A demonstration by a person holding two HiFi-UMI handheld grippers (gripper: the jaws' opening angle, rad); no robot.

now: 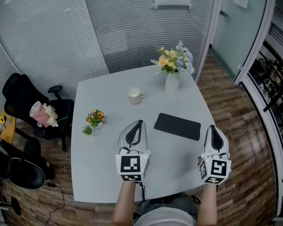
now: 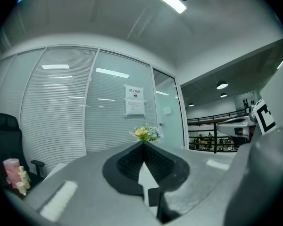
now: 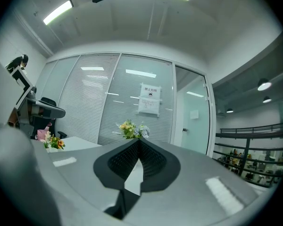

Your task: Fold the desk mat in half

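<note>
The black desk mat [image 1: 177, 126] lies flat on the pale grey table [image 1: 99, 159], right of the middle, as a small dark rectangle. My left gripper [image 1: 140, 122] hovers just left of the mat's near-left corner, its jaws meeting at the tips and holding nothing. My right gripper [image 1: 213, 127] hovers just right of the mat's near-right corner, also shut and empty. In the left gripper view the left gripper [image 2: 143, 143] points up and away from the table. The right gripper [image 3: 138, 140] in its own view does the same, so the mat is in neither view.
A white mug [image 1: 135, 95] and a white vase of flowers [image 1: 172, 72] stand beyond the mat. A small potted flower [image 1: 94, 118] sits left of my left gripper. A black office chair [image 1: 33, 107] stands off the table's left side. Glass walls with blinds lie behind.
</note>
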